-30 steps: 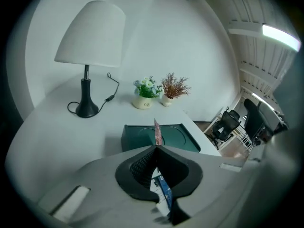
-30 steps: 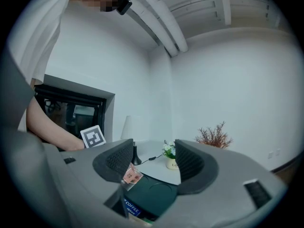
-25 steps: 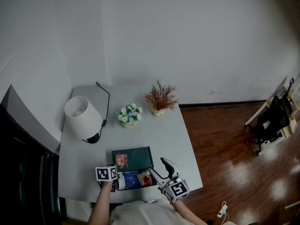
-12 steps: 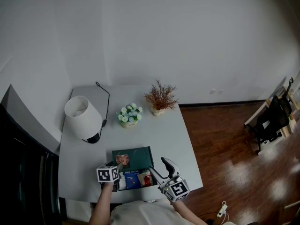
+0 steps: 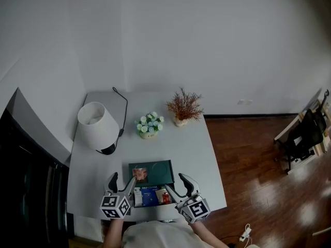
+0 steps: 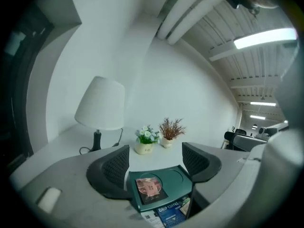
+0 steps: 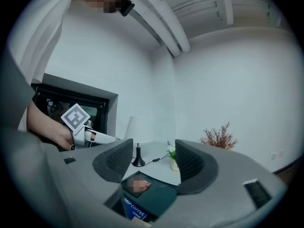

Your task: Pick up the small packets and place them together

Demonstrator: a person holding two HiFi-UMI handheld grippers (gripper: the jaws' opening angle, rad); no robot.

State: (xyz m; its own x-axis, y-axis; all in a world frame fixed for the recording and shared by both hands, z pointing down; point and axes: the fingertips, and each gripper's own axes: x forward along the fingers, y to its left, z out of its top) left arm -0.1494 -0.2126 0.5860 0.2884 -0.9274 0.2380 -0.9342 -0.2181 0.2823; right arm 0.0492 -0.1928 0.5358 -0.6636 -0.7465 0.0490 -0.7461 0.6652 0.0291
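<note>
Lifted clear, the left gripper has just been opened; the right gripper is also released, both empty. Packets are gathered just ahead; little is judged left.

The left gripper and the right gripper are grey, each with two fat, dark, curved jaws. The pads are black with tiny bumps. Each gripper carries a white cube with black square marks: the left cube and the right cube. The left jaws have just been opening, with nothing between them. The person wears what looks like a white top.
</note>
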